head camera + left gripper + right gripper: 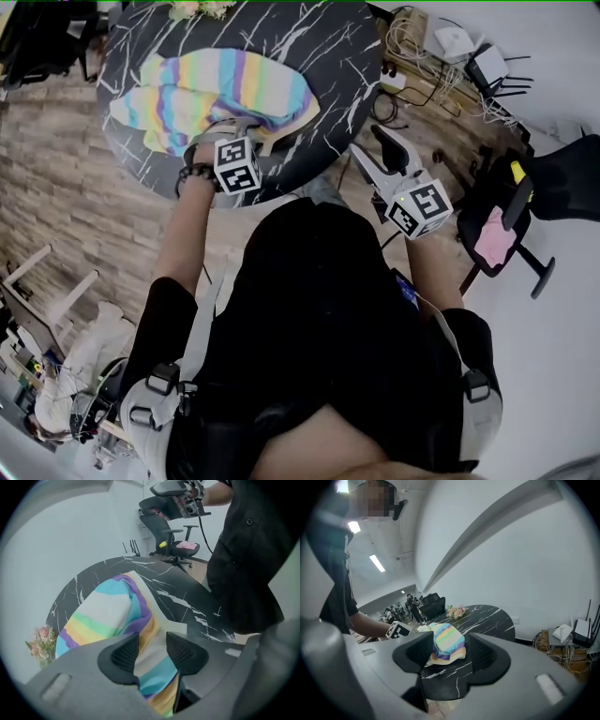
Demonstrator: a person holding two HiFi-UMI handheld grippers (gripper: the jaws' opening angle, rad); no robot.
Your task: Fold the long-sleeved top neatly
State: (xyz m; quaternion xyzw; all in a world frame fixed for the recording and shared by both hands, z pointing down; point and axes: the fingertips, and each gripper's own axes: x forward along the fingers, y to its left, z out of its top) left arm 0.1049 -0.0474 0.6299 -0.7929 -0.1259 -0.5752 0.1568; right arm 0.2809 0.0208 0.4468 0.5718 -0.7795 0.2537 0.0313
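In the head view the left gripper (228, 131) has its jaws out of sight beneath its marker cube (237, 166), and it covers the near hem of the striped top (216, 89). The far rim of the surface (323, 56) and the flowers (199, 9) are cut off by the picture's top edge; its near rim sits behind the person's dark torso (319, 309). The chair (553, 183) runs off the right edge, and the pink thing (495, 239) on its seat is too small to name. In the right gripper view a jaw of the right gripper (449, 653) hides all of the left one but its cube; the far people (401, 609) are too small to tell apart.
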